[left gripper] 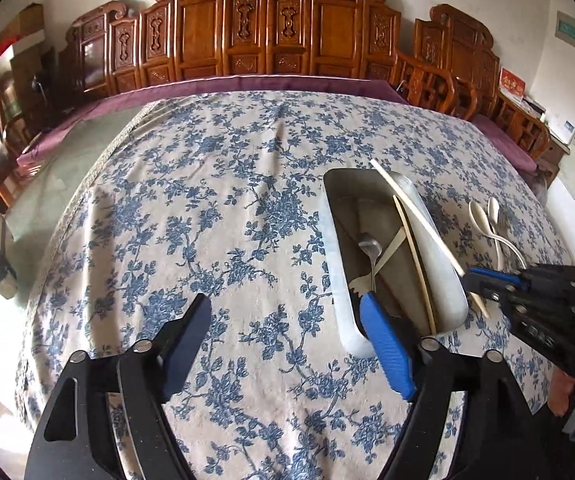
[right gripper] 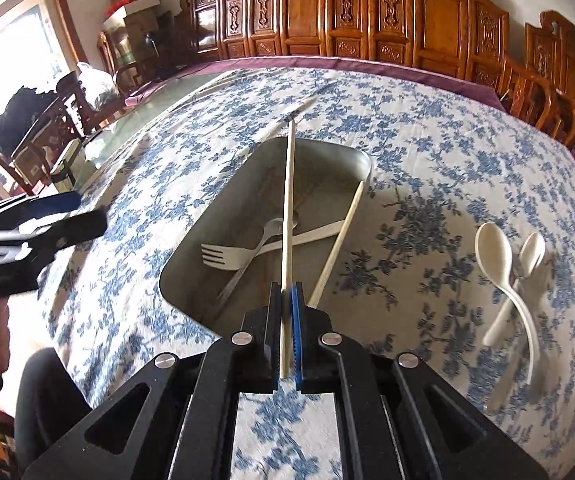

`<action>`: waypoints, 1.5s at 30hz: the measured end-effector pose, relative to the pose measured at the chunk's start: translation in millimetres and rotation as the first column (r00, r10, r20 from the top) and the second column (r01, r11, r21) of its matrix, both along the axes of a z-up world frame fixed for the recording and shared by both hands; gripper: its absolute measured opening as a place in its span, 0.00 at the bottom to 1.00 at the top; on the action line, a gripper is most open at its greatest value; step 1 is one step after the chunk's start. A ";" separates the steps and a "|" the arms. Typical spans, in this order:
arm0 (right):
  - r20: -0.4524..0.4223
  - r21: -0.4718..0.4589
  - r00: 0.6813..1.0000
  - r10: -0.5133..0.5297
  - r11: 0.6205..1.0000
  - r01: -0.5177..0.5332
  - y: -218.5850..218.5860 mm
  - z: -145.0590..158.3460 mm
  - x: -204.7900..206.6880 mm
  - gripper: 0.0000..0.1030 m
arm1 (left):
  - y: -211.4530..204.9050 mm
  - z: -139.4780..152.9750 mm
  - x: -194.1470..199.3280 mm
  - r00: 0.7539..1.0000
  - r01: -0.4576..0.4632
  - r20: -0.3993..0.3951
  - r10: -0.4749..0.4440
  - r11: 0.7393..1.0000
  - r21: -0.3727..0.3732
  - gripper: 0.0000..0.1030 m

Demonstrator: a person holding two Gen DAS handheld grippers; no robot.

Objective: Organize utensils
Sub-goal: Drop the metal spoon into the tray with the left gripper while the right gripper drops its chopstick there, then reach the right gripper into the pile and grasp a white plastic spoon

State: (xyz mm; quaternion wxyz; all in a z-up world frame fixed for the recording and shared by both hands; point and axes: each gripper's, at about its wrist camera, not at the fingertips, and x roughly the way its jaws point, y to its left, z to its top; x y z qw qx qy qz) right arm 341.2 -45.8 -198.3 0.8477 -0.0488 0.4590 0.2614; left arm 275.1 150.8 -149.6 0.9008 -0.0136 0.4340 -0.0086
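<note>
Right claw (right gripper: 286,300) pinched one pale wooden chopstick (right gripper: 288,216), angled toward twelve o'clock over the grey rectangular metal tray (right gripper: 351,156). Gripped near its end, it could pivot and land outside. Left claw (left gripper: 287,320) stood spread, empty.

Bright daylit room, light pouring in from a window (right gripper: 3,52) at the left, blown out to white there. Pale glare washing over the bench (left gripper: 59,184) edge nearest it. Soft shadows under the tray (right gripper: 351,160) rim and spoons (right gripper: 499,264). Strong fisheye bending of the carved wooden panels (left gripper: 271,28), dark vignette in the corners. Slight blur on the left tool (right gripper: 39,236) in the right wrist view; centre sharp.
</note>
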 end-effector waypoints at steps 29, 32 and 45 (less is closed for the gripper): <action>-0.031 0.018 0.999 0.024 1.000 -0.023 18.7 -13.6 12.1 0.13 | -5.8 3.1 -11.7 0.999 0.027 0.020 -0.027 1.000 0.005 0.88; -0.013 0.040 1.000 0.021 0.999 -0.020 9.9 -3.0 7.4 0.13 | -11.3 3.9 -13.0 0.999 0.037 0.023 -0.038 0.999 0.011 0.88; 0.108 0.029 0.991 -0.075 0.997 0.072 -105.9 35.8 -33.3 0.29 | -55.2 17.7 -23.0 0.991 0.114 0.062 -0.116 0.993 0.035 0.88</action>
